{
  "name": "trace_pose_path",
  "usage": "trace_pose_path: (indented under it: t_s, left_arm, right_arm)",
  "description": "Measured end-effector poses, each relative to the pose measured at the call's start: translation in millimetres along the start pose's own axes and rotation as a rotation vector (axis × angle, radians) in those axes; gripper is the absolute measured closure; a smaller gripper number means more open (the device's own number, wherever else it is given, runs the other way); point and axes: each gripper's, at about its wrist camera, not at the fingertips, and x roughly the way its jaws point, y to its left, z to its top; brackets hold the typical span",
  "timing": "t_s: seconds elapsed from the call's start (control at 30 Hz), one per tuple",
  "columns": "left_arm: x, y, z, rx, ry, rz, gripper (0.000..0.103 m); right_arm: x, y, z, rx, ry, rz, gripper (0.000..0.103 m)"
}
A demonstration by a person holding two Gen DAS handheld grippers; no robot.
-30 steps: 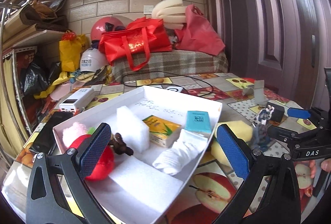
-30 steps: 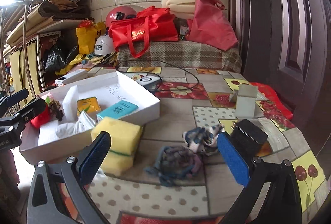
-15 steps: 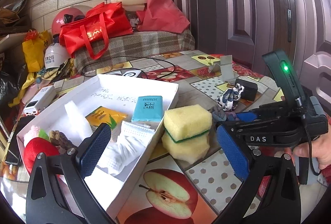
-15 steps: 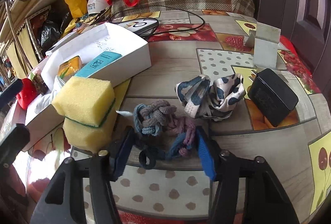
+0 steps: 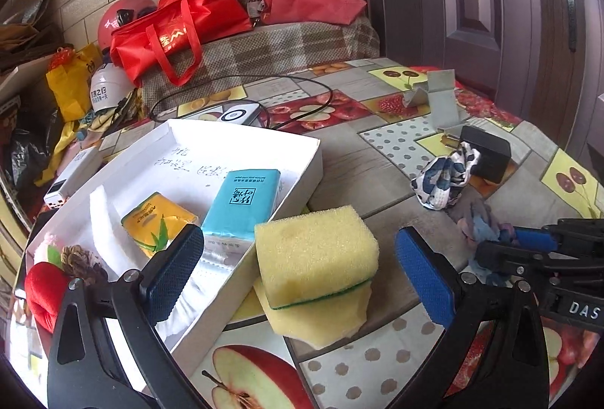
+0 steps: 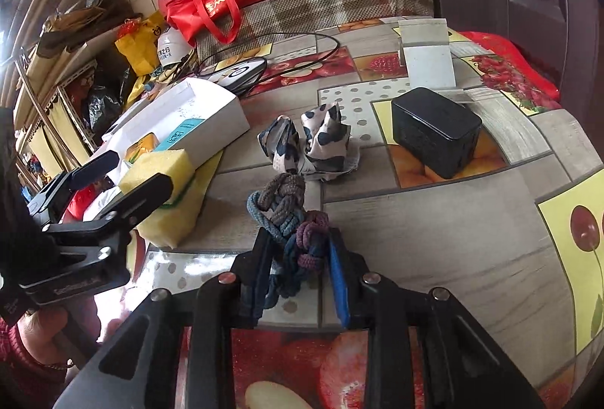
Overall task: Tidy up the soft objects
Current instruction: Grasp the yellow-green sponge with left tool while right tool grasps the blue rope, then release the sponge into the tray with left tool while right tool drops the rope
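My right gripper (image 6: 300, 254) is shut on a knotted blue, grey and purple braided rope (image 6: 290, 216) lying on the tablecloth; it also shows in the left wrist view (image 5: 481, 224). A spotted white and navy cloth (image 6: 309, 144) lies just beyond it. My left gripper (image 5: 298, 277) is open, its jaws either side of two stacked yellow sponges (image 5: 315, 261) beside the white box (image 5: 302, 159). The box holds a teal tissue pack (image 5: 243, 203), a yellow tissue pack (image 5: 156, 224), white foam, a white cloth and a red plush.
A black adapter (image 6: 434, 131) and a grey stand (image 6: 426, 54) sit at the right of the table. A black cable (image 5: 264, 99) and white device lie behind the box. Red bags (image 5: 181, 27) and clutter fill the back; a door is at right.
My right gripper has closed on the braided rope. My left gripper has swung from over the box to the yellow sponges and come close to them.
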Motion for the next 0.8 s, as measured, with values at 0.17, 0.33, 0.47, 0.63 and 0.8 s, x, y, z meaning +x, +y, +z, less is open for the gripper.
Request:
trace_pose_path:
  t_s: [0.17,0.33,0.47,0.63,0.8]
  left_arm:
    - [8,0,-1,0.004,0.04,-0.006,0.042]
    - [-13,2,-3,-0.001,-0.067,-0.046,0.05]
    - [-46,4,-11,0.0,-0.218,-0.055,0.05]
    - [-80,24,-28,-0.054,-0.323,-0.043,0.05]
    - [-102,45,-45,-0.079,-0.346,-0.032,0.049]
  right_arm:
    - [0,1,0,-0.002,0.004,0.015,0.074]
    - [-1,0,0,-0.002,-0.004,0.016,0.074]
    - [-5,1,1,-0.011,-0.028,0.008,0.074]
    - [-29,10,-4,-0.059,-0.157,-0.008,0.074]
    - [-62,40,-20,-0.21,-0.347,-0.045,0.074]
